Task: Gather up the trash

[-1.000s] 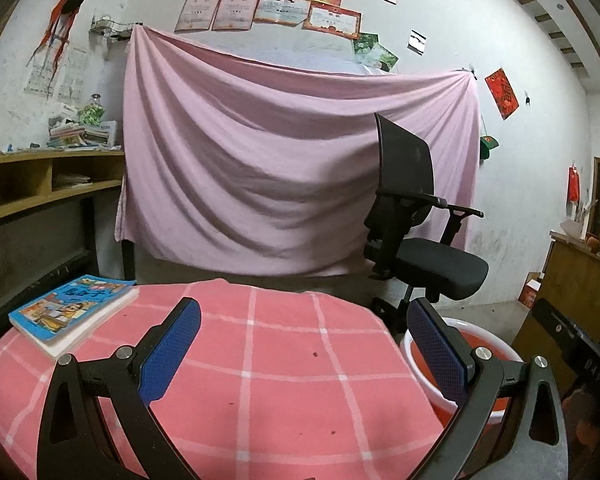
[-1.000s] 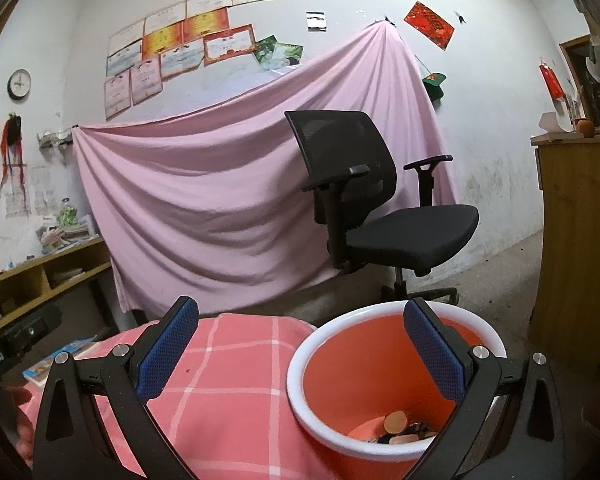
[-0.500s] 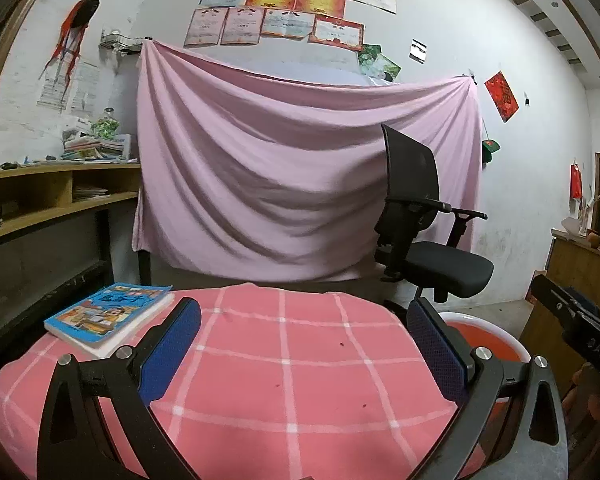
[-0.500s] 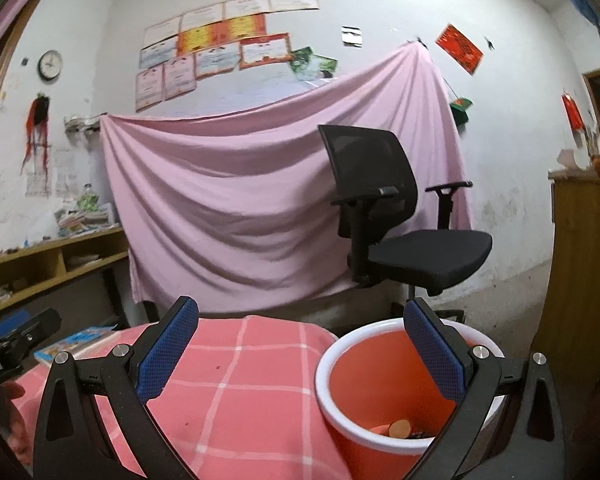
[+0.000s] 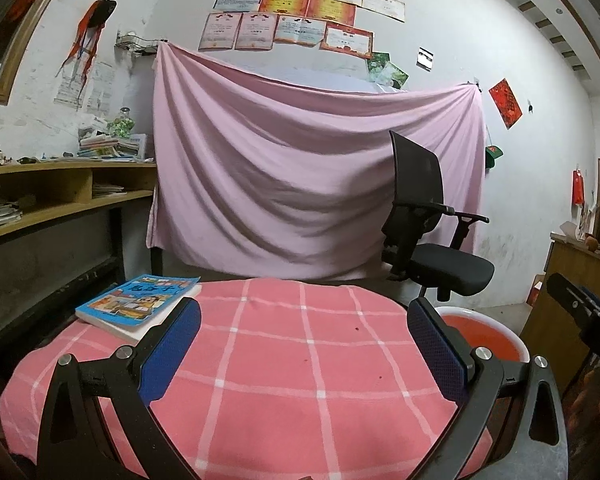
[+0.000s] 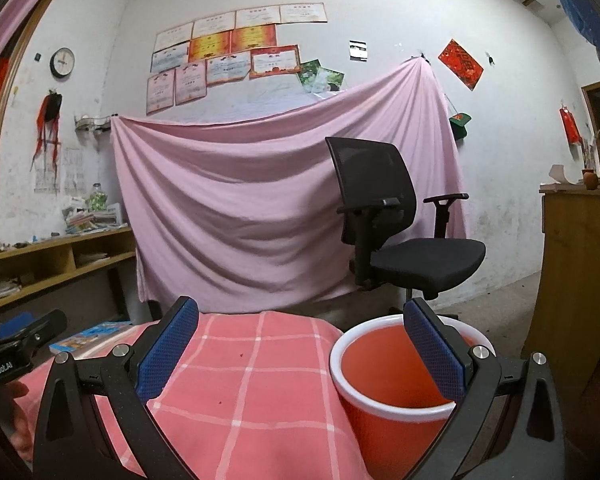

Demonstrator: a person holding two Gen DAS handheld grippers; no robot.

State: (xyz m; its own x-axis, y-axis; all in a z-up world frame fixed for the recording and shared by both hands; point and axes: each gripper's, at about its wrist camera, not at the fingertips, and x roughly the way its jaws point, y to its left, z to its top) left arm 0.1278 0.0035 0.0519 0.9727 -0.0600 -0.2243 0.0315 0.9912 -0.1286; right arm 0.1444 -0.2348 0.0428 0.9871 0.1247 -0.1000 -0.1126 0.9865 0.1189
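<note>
A red bin with a white rim (image 6: pixel 396 364) stands at the right edge of a round table with a pink checked cloth (image 6: pixel 252 384). It also shows in the left wrist view (image 5: pixel 484 332). Its bottom is hidden from here. My right gripper (image 6: pixel 300 352) is open and empty, held beside the bin's rim, its right finger over the opening. My left gripper (image 5: pixel 304 356) is open and empty above the cloth (image 5: pixel 300 360). No loose trash shows on the cloth, only a few small dark specks.
A blue book (image 5: pixel 140 304) lies at the table's far left. A black office chair (image 6: pixel 396 236) stands behind the bin before a hanging pink sheet (image 5: pixel 308 176). Wooden shelves (image 5: pixel 52 196) run along the left wall, a wooden cabinet (image 6: pixel 572 280) stands at right.
Both grippers have pulled back and tilted upward. The bin now sits lower in the right wrist view and its contents have dropped out of sight. Both stay open.
</note>
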